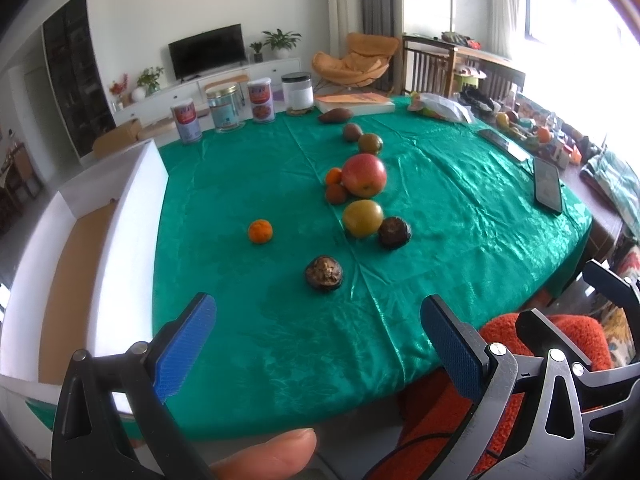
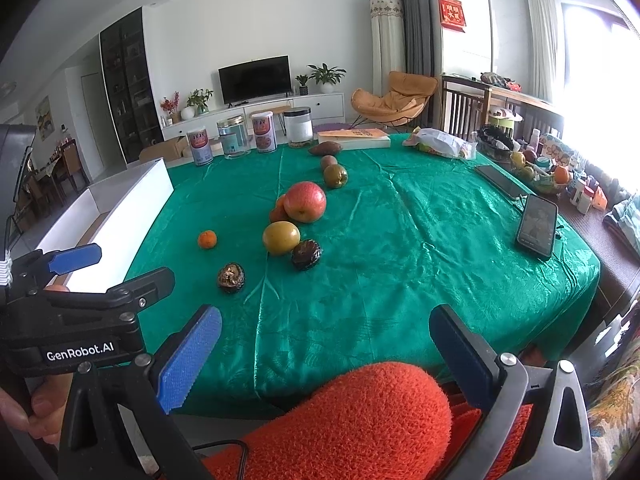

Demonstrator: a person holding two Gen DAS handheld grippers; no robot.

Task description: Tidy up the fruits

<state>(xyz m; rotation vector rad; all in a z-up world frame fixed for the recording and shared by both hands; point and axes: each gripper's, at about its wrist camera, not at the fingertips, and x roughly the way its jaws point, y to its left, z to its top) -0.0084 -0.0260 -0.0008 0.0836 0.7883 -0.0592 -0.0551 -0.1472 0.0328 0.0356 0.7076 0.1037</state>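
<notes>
- Left wrist view: my left gripper (image 1: 318, 344) is spread wide and empty at the table's near edge.
- My right gripper (image 2: 326, 354) too.
- Fruits lie loose on the green cloth (image 1: 460, 208): apple (image 1: 364, 175), lone mandarin (image 1: 260, 231).
- White box (image 1: 132, 216) is probably the bin; its inside is poorly seen.
- Risk: round fruit rolls when nudged on the slick cloth.

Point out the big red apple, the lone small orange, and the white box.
Red apple (image 1: 365, 175): left wrist view, middle of its front face.
Small orange (image 1: 260, 231): left wrist view, centre of the fruit.
White box (image 2: 132, 204): right wrist view, outer side wall.
</notes>
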